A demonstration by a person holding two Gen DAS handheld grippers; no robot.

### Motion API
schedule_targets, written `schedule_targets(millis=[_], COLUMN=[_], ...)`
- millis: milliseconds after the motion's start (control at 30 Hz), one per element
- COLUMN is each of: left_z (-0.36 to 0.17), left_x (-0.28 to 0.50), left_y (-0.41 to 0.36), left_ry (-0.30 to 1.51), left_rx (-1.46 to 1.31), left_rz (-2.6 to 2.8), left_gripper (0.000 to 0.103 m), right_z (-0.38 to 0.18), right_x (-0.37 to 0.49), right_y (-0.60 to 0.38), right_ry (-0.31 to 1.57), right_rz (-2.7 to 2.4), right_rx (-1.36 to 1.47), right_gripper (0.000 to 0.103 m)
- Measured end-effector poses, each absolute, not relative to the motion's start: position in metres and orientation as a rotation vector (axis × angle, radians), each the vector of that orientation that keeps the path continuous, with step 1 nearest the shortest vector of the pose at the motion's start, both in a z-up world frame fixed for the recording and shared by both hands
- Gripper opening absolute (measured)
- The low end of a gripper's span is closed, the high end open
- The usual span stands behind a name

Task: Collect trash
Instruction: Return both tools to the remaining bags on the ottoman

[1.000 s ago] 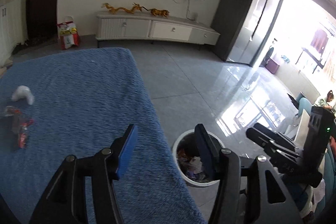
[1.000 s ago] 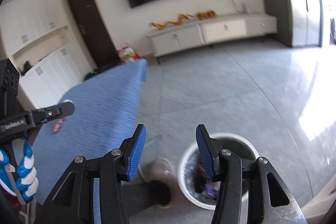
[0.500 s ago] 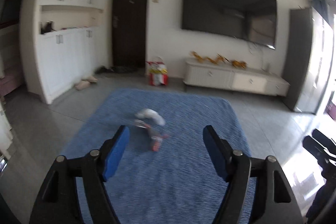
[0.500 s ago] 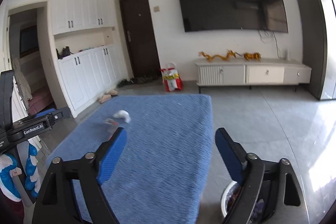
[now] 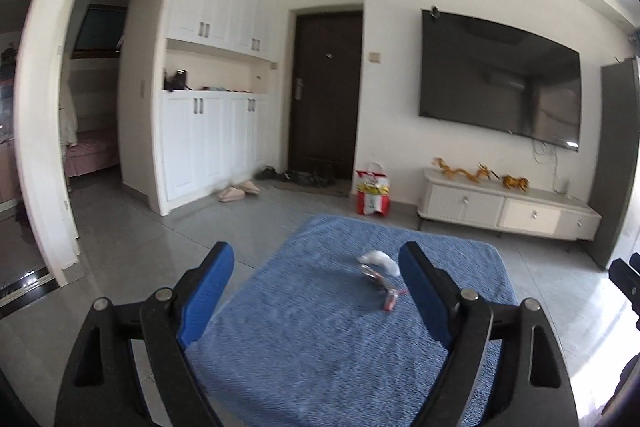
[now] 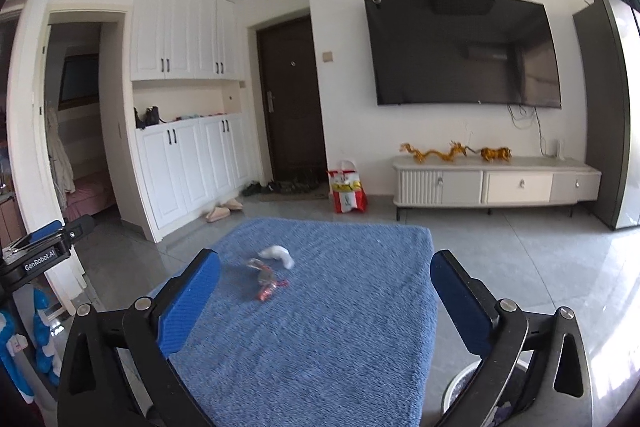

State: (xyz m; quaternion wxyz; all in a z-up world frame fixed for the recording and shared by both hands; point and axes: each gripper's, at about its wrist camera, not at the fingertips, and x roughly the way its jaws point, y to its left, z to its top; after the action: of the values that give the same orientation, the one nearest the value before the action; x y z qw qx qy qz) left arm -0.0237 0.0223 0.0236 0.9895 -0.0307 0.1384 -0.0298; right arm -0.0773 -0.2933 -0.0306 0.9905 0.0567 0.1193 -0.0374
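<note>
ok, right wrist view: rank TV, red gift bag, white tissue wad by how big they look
Largest to smallest as they appear:
1. TV
2. red gift bag
3. white tissue wad
The wad sits nearer the camera on the blue cloth, so its true size is smaller than it looks.

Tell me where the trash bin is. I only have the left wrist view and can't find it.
Observer: The trash bin shows only in the right wrist view. It is on the floor just right of the blue table, partly behind the right gripper.
Operator: Is that gripper open?
Observer: Yes, it is wide open, with nothing between its pads.
Operator: Is the bin empty?
Observer: No, a few colourful scraps show inside, at the frame's bottom edge.
</note>
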Motion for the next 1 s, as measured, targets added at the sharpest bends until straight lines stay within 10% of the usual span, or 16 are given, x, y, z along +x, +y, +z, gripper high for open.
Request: schedule_targets(millis=[1000], left_z=[-0.001], left_x=[-0.013], left_y=[0.056], left_ry=[0.314], left_rx=[-0.132], left_rz=[-0.035], left_gripper=[0.085], right_z=[-0.06], right_x=[-0.073], right_y=[-0.304], right_ry=[0.189], right_rz=[-0.136], right_rx=[0.183], right_gripper=[0.103])
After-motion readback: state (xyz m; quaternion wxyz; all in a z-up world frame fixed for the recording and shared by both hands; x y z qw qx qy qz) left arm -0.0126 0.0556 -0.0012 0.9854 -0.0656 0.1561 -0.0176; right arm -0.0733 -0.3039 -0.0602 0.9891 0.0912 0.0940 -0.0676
